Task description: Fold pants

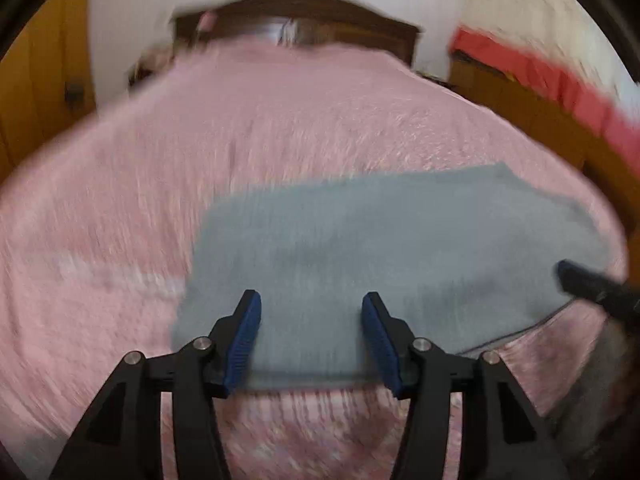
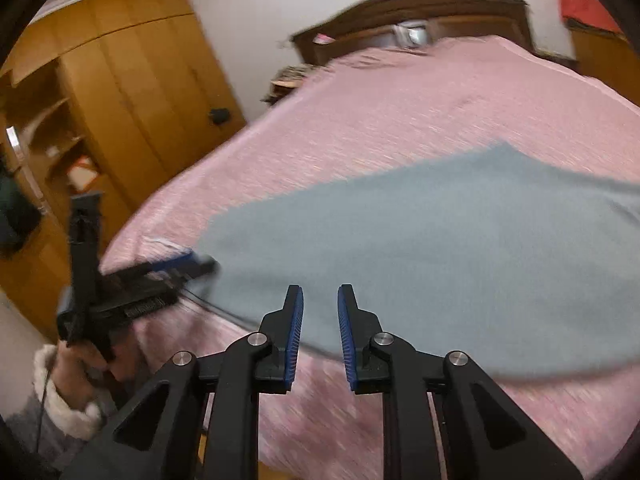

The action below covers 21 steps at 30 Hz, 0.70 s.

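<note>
Both grippers, left (image 1: 311, 340) and right (image 2: 320, 336), are hovering with empty parted fingers over the pants (image 1: 360, 248); blurred motion is risking a missed hem.

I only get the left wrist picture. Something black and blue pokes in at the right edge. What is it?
Observer: That's the right gripper. Its own view shows its fingers parted a little, with nothing between them.
Operator: Is it touching the pants?
Observer: It sits over the near edge of the grey-blue pants, which lie flat on the pink bedspread. Too blurry to tell whether it touches.
Operator: What does my gripper look like from there?
Observer: The left gripper points at the pants' left edge, and you can see the person's hand holding it, with a fluffy white cuff.
Operator: Anything else over there?
Observer: A wooden wardrobe stands to the left of the bed.
</note>
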{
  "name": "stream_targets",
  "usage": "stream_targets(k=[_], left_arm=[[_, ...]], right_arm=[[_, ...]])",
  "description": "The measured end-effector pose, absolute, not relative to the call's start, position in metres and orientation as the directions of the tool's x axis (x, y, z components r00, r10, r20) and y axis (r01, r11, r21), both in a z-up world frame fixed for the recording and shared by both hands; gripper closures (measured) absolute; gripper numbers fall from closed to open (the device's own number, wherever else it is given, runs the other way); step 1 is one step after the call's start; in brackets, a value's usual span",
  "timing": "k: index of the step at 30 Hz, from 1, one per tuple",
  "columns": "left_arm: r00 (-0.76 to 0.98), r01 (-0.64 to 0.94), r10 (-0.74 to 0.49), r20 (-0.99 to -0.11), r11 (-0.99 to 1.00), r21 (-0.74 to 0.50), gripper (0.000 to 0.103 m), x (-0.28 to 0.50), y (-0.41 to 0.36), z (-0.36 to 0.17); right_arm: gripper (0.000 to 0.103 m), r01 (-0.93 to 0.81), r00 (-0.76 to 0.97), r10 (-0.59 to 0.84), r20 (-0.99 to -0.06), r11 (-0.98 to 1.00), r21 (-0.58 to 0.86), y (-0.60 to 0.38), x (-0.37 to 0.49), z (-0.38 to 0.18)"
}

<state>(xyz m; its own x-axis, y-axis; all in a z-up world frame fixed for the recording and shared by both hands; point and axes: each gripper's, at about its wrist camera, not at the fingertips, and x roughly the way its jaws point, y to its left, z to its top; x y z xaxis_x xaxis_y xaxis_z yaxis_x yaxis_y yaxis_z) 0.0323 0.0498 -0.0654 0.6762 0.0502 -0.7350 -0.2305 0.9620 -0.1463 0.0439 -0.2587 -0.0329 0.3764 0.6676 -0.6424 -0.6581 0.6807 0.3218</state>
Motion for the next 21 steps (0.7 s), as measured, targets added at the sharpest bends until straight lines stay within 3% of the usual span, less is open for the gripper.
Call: stream_targets(k=[2,5,11,14,16,17,18,19,21], left_arm=[[0.666,-0.259,0.013,-0.746,0.942,-0.215,0.048,0.026,0.065,-0.079],[0.665,-0.258,0.026,-0.746,0.946,-0.198,0.048,0.015,0.064,-0.073],[0.718,-0.153,0.081,-0.692,0.987,-0.043,0.047,0.0,0.053,-0.047],[0.771,-0.182,0.025,-0.637,0.966,-0.182,0.046,0.0,0.08,-0.035],[0.786,-0.173,-0.088,-0.611,0.919,-0.354,0.046,0.005,0.1,-0.039],[0.756,-0.176,-0.143,-0.639,0.895,-0.409,0.046,0.015,0.108,-0.049],[0.721,-0.211,-0.134,-0.68,0.892,-0.399,0.047,0.02,0.112,-0.06],[0.676,-0.257,-0.096,-0.731,0.899,-0.356,0.048,0.023,0.114,-0.075],[0.651,-0.28,-0.083,-0.755,0.898,-0.34,0.052,0.021,0.116,-0.086]], right_arm=[[0.087,-0.557,0.276,0.584,-0.764,0.745,0.368,-0.247,0.06,-0.067],[0.09,-0.489,0.263,0.681,-0.683,0.704,0.514,-0.273,0.062,-0.07],[0.081,-0.733,0.446,0.556,-0.701,0.677,0.07,-0.266,0.028,-0.022],[0.081,-0.768,0.409,0.607,-0.681,0.632,0.103,-0.247,0.033,-0.017],[0.081,-0.813,0.392,0.657,-0.644,0.576,0.093,-0.23,0.032,-0.014],[0.081,-0.835,0.397,0.661,-0.636,0.548,0.048,-0.215,0.029,-0.019],[0.083,-0.844,0.401,0.626,-0.669,0.537,-0.004,-0.2,0.026,-0.031],[0.093,-0.848,0.376,0.58,-0.722,0.53,-0.016,-0.188,0.028,-0.048],[0.098,-0.837,0.318,0.511,-0.799,0.547,0.017,-0.179,0.027,-0.078]])
